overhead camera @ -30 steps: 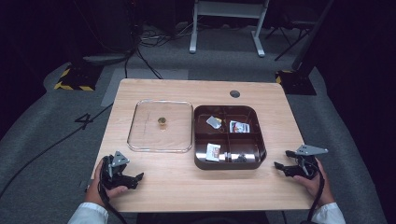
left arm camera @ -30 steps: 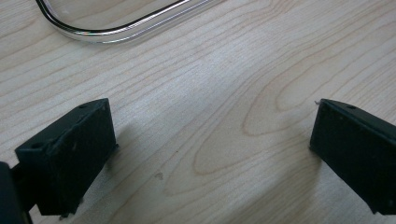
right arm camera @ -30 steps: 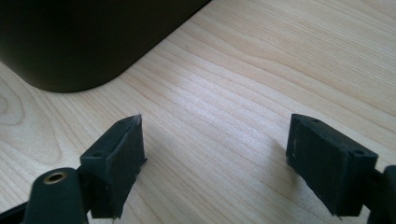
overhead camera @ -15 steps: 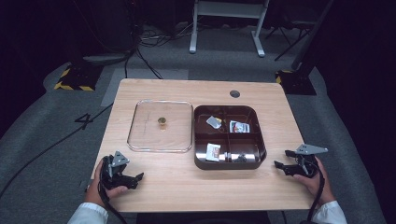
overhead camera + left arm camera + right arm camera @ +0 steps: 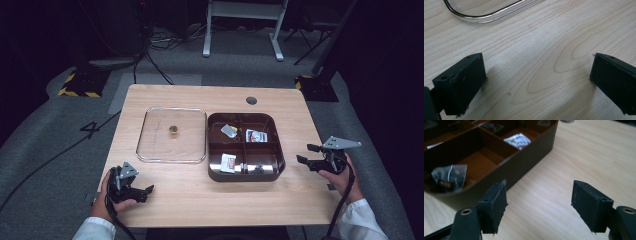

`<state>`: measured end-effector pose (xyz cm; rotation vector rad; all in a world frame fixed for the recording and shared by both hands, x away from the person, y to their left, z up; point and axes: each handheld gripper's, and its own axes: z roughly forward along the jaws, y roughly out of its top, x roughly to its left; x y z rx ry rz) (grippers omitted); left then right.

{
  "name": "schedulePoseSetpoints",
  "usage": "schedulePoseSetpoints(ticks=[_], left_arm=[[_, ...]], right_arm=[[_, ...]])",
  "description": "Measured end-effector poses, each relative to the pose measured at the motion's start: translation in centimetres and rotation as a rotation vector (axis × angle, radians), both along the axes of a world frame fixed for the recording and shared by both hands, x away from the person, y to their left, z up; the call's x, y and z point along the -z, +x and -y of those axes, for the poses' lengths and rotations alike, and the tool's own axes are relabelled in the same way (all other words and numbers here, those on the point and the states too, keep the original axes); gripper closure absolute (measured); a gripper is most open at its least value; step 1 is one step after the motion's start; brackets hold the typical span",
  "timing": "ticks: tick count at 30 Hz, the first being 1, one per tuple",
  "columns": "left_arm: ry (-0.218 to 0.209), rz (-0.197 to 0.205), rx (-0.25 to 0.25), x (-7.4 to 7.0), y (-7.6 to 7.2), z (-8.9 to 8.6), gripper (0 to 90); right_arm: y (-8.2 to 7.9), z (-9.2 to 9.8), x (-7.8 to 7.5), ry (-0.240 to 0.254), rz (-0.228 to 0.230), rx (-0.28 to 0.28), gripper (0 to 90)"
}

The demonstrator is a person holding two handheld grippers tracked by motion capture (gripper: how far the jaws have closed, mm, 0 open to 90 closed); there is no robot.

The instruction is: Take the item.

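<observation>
I hold my left gripper (image 5: 146, 190) low over the near-left part of the wooden table (image 5: 190, 200), jaws spread wide with nothing between them; in the left gripper view bare pale woodgrain lies between the black pads. Just beyond it sits a clear lid (image 5: 171, 135), square with rounded corners and a shiny raised rim, lying flat with a small brass-coloured knob (image 5: 173, 131) at its middle.

Beside the lid, close but apart as far as I can tell, is the dark brown tray (image 5: 274, 170), glossy and divided into compartments. These hold small packets: a translucent sachet (image 5: 449, 178) in a near corner in the right gripper view, and a printed white one (image 5: 518, 140) farther in.

My right gripper (image 5: 304, 153) hangs off the tray's right side, pointing at it, holding nothing. Its jaws have just been closing a little yet remain wide apart.

I judge the step is a reach into the tray. To do it well I would come in above the wall, then drop onto one sachet and pinch its slack edge, since thin film slips.
</observation>
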<state>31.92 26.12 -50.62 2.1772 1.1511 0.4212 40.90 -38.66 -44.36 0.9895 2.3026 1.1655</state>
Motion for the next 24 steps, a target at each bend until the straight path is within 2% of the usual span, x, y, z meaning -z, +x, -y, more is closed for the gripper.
schedulePoseSetpoints(ticks=[3, 6, 8, 10, 12, 14, 15, 20, 24], left_arm=[[0.000, 0.000, 0.000, 0.0, 0.0, 0.0, 0.4], [0.000, 0.000, 0.000, 0.0, 0.0, 0.0, 0.4], [0.000, 0.000, 0.000, 0.0, 0.0, 0.0, 0.4], [0.000, 0.000, 0.000, 0.0, 0.0, 0.0, 0.4], [0.000, 0.000, 0.000, 0.0, 0.0, 0.0, 0.4], [0.000, 0.000, 0.000, 0.0, 0.0, 0.0, 0.4], [0.000, 0.000, 0.000, 0.0, 0.0, 0.0, 0.4], [0.000, 0.000, 0.000, 0.0, 0.0, 0.0, 0.4], [0.000, 0.000, 0.000, 0.0, 0.0, 0.0, 0.4]], right_arm=[[1.3, -1.2, -1.6, -0.031, 0.028, -0.029, 31.4], [2.3, -1.8, -2.5, -0.017, 0.042, -0.043, 31.4], [2.5, -1.9, -2.6, -0.012, 0.045, -0.043, 31.2], [3.1, -2.2, -3.1, 0.015, 0.059, -0.042, 30.2], [4.0, -2.8, -3.4, 0.032, 0.052, -0.038, 28.5], [4.2, -2.9, -3.4, 0.035, 0.059, -0.040, 28.4], [4.8, -3.5, -3.6, 0.040, 0.046, -0.045, 24.7], [5.7, -4.9, -3.9, 0.019, 0.073, -0.039, 23.0], [6.5, -6.1, -4.3, 0.030, 0.081, -0.039, 23.3]])
